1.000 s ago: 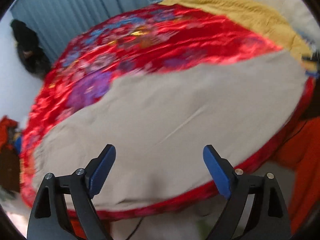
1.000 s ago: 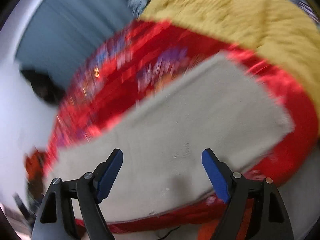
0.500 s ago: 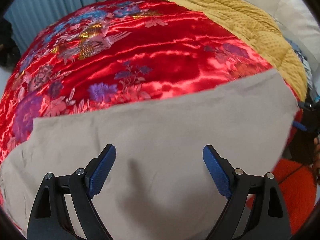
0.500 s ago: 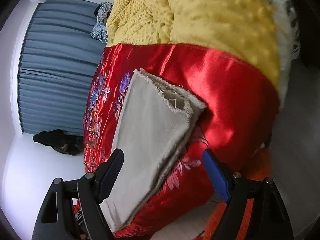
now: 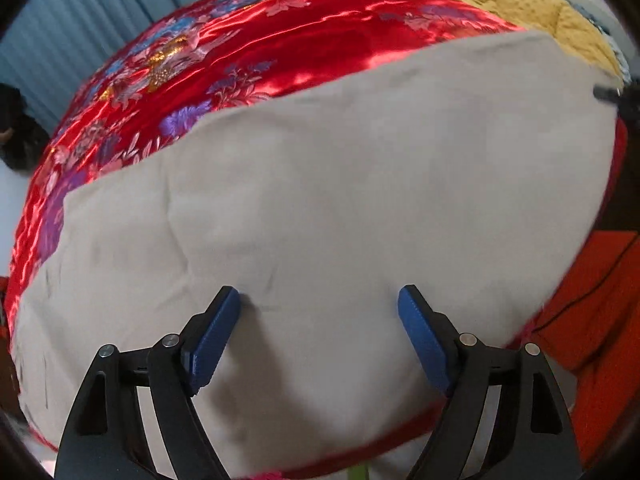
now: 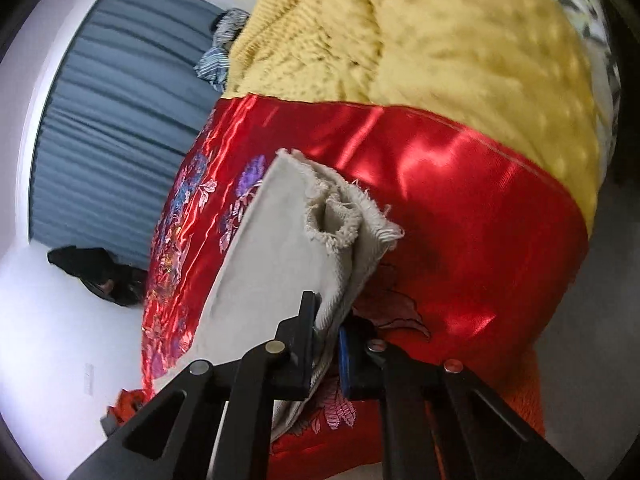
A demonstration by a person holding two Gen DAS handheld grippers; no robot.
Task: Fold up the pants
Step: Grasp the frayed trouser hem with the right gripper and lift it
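Observation:
Beige pants point(image 5: 360, 160) lie flat across a red bedspread and fill the left wrist view. My left gripper point(image 5: 318, 292) hovers low over the cloth near the bed's front edge. Its jaws are closing but still stand wide, with the flat cloth beneath and between the blue pads, which do not press on it. In the right wrist view the pants point(image 6: 272, 248) end in stacked frayed hems point(image 6: 340, 216). My right gripper point(image 6: 328, 320) is closing and its pads pinch the near edge of that leg end.
The red satin bedspread point(image 5: 280, 40) has a flower pattern. A yellow blanket point(image 6: 440, 40) covers the far part of the bed. Blue-grey curtains point(image 6: 120, 120) hang behind. Orange cloth point(image 5: 592, 300) lies beside the bed, and a dark heap point(image 6: 92, 268) sits by the wall.
The right gripper's jaws have gone from wide apart to pinched on the pants' leg end. The left gripper has come down closer to the cloth and its jaws have narrowed a little.

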